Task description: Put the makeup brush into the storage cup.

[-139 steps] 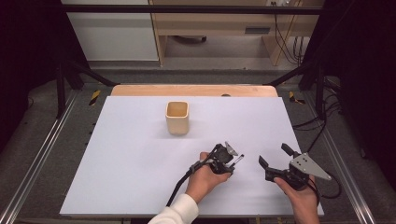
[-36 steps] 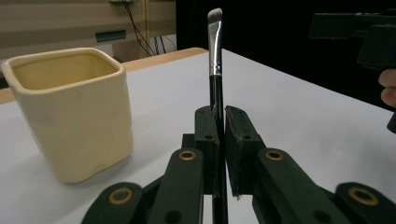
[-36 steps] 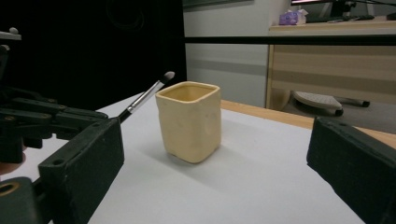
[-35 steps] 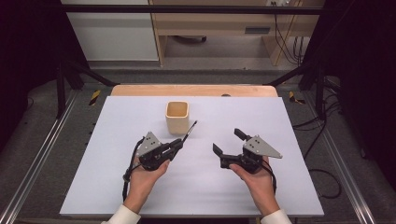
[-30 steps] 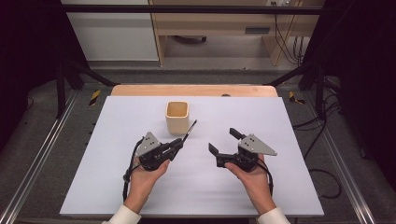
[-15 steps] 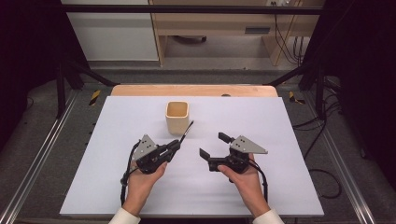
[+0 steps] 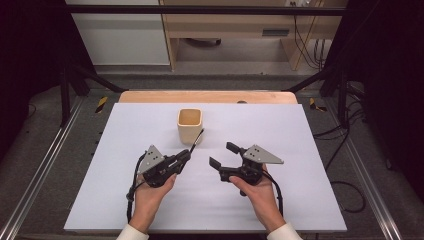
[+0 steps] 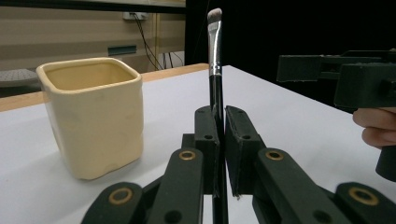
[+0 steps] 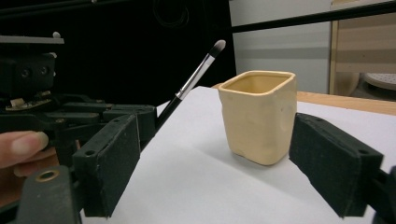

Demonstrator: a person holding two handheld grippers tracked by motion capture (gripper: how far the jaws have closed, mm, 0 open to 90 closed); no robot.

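Note:
A cream square cup stands upright on the white sheet. My left gripper is just near and left of the cup, shut on the black handle of a thin makeup brush. The brush's bristle end slants up beside the cup. In the left gripper view the brush rises between the pressed jaws of the left gripper, with the cup to its left. My right gripper is open to the right; its jaws have just been closing a little, with nothing between them. In the right gripper view the right gripper faces the cup and brush.
The wooden table edge runs behind the sheet. Metal rails flank both sides, and cables lie on the floor at the right. A wooden bench and white cabinet stand at the back.
Since the oldest frame both hands have shifted left, and the left gripper with the brush now sits by the cup. Over the last second the right gripper edged leftward and its jaws narrowed slightly.

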